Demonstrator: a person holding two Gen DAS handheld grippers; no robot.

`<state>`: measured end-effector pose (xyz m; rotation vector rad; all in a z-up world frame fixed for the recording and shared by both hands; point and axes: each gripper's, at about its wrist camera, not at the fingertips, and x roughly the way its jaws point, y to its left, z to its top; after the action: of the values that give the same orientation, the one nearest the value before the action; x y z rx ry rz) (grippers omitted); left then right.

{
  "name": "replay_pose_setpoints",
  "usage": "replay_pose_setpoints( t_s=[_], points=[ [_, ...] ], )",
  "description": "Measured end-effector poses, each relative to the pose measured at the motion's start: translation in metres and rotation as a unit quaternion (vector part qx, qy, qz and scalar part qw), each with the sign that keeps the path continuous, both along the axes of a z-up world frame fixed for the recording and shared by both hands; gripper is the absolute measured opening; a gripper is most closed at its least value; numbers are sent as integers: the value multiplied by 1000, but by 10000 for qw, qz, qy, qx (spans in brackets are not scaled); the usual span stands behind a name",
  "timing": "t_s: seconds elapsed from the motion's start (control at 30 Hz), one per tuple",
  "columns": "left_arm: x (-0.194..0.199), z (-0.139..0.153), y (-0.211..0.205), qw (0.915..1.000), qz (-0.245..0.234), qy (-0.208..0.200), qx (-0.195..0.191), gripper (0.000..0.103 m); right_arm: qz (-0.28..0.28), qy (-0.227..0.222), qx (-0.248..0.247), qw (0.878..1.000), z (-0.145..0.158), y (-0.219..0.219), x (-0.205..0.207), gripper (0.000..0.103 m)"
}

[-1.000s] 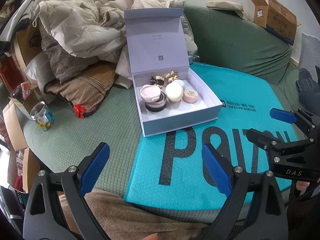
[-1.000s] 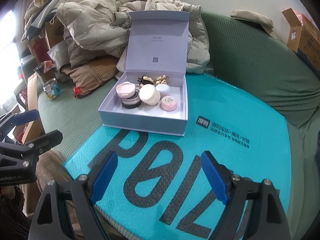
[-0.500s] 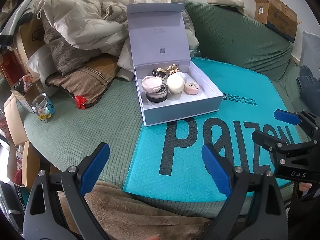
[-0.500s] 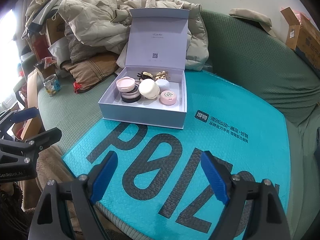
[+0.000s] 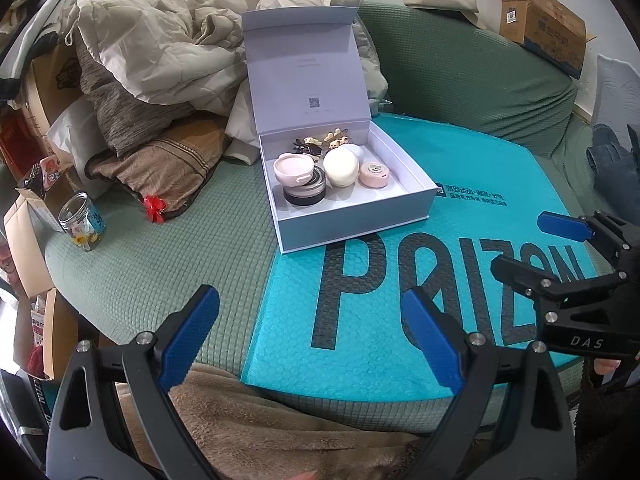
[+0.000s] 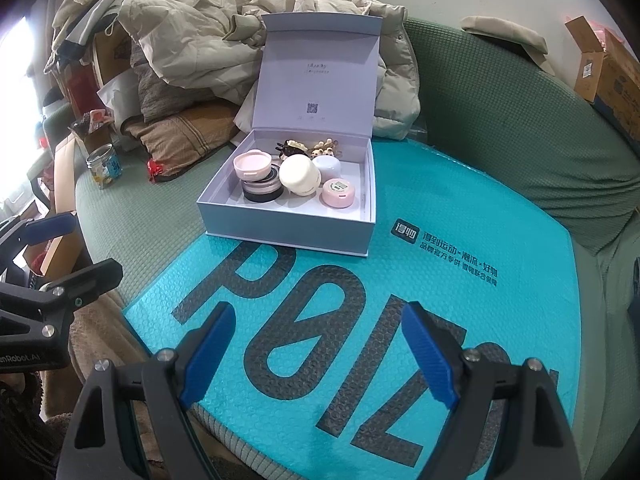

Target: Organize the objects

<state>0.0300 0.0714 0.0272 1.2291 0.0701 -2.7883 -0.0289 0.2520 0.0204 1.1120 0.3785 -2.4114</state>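
Observation:
A pale lilac gift box (image 5: pixel 352 226) (image 6: pixel 280 230) stands open on the sofa, its lid upright. Inside lie a pink-lidded jar (image 5: pixel 294 168) (image 6: pixel 253 163) on a black jar (image 5: pixel 304 194), a cream round jar (image 5: pixel 341 167) (image 6: pixel 299 176), a small pink jar (image 5: pixel 374 174) (image 6: pixel 338 192), a pale blue jar (image 6: pixel 327 165) and hair clips (image 5: pixel 320 142) (image 6: pixel 308 147). My left gripper (image 5: pixel 312 328) and right gripper (image 6: pixel 316 352) are both open and empty, well in front of the box. Each shows in the other's view: the right (image 5: pixel 532 248), the left (image 6: pixel 76 244).
The box sits half on a teal bubble mailer (image 5: pixel 460 280) (image 6: pixel 360 320) on a green sofa (image 5: pixel 160 260). Piled coats (image 5: pixel 160 40), a brown cushion (image 5: pixel 168 164) and a glass jar (image 5: pixel 82 222) lie left. A cardboard box (image 5: pixel 536 20) rests on the sofa back.
Both grippers have drawn back a little from the box, so it looks slightly smaller and farther. Both stay open and empty. Nothing in the box has moved.

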Motion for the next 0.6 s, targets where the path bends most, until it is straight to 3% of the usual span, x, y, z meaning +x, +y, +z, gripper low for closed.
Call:
replay_pose_setpoints(
  t_s=[0.6],
  points=[
    [-2, -3, -2, 10000, 24, -48, 58, 93, 28, -146, 36, 9999, -6, -5, -6, 86]
  ],
)
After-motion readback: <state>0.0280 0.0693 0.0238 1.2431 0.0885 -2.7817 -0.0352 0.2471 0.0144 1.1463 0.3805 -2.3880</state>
